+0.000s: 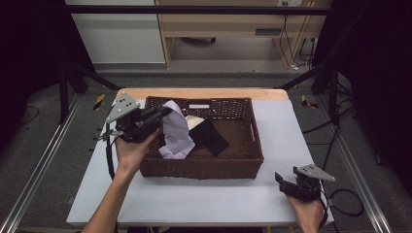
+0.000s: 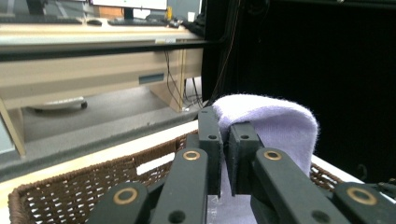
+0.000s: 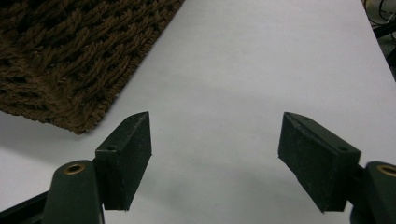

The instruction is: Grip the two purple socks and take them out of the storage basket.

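Observation:
A brown wicker basket [image 1: 245,165] stands mid-table. My left gripper [image 1: 167,111] is over its left end, shut on a lavender cloth [image 1: 176,132] that hangs from the jaws down into the basket. In the left gripper view the cloth [image 2: 280,126] is pinched between the two black pads and drapes over the right one, above the basket rim [image 2: 93,179]. A black cloth [image 1: 210,136] and a cream one [image 1: 194,121] lie inside the basket. My right gripper [image 1: 282,182] rests open on the table at the front right; its jaws [image 3: 215,158] stand wide apart over bare white tabletop.
The white tabletop [image 1: 204,196] has free room in front of the basket and along its right side. A basket corner [image 3: 70,70] lies up and left of the right gripper. Black frame bars and cables surround the table; a wooden desk stands behind.

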{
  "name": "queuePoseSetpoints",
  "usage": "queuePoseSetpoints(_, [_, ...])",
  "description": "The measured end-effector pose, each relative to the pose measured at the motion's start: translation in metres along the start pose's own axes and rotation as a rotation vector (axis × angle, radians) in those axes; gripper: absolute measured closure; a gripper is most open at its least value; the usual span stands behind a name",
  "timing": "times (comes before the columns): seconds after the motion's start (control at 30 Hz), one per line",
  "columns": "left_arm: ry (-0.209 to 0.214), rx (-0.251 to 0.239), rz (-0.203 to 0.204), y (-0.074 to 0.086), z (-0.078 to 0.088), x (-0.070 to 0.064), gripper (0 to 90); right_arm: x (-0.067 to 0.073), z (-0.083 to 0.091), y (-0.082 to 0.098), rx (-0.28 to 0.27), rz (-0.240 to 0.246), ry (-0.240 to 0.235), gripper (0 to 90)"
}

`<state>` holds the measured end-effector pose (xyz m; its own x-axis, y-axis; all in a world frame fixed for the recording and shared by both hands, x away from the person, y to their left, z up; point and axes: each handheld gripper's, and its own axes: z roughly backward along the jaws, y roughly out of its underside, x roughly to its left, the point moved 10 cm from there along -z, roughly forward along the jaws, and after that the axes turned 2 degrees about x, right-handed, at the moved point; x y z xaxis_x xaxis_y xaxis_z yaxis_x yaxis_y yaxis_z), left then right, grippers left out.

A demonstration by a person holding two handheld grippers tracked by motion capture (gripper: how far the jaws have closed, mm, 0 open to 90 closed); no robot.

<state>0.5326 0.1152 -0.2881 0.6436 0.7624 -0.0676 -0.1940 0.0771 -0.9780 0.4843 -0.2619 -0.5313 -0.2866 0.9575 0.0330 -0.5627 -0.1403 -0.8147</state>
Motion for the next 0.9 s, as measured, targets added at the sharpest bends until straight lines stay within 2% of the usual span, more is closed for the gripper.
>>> queuePoseSetpoints(0.13, [0.010,-0.024,-0.021,-0.008,0.014,-0.007,84.8,0.001,0.001,0.000,-0.001,-0.006,-0.003,26.1])
queuePoseSetpoints(0.3, [0.011,-0.027,-0.065,-0.011,0.030,-0.017,84.9,0.001,0.001,-0.001,-0.004,-0.004,-0.001,26.3])
queuePoseSetpoints(0.5, [0.019,-0.027,-0.072,-0.006,0.044,-0.024,84.9,0.002,0.002,-0.001,-0.005,-0.006,-0.004,26.3])
queuePoseSetpoints(0.7, [0.042,-0.008,-0.091,0.007,0.061,-0.033,84.9,0.001,0.002,0.000,-0.006,-0.002,-0.002,26.3])
queuePoseSetpoints(0.9, [0.063,0.033,-0.100,0.032,0.072,-0.042,84.8,0.002,0.003,0.000,-0.006,-0.004,-0.004,26.4])
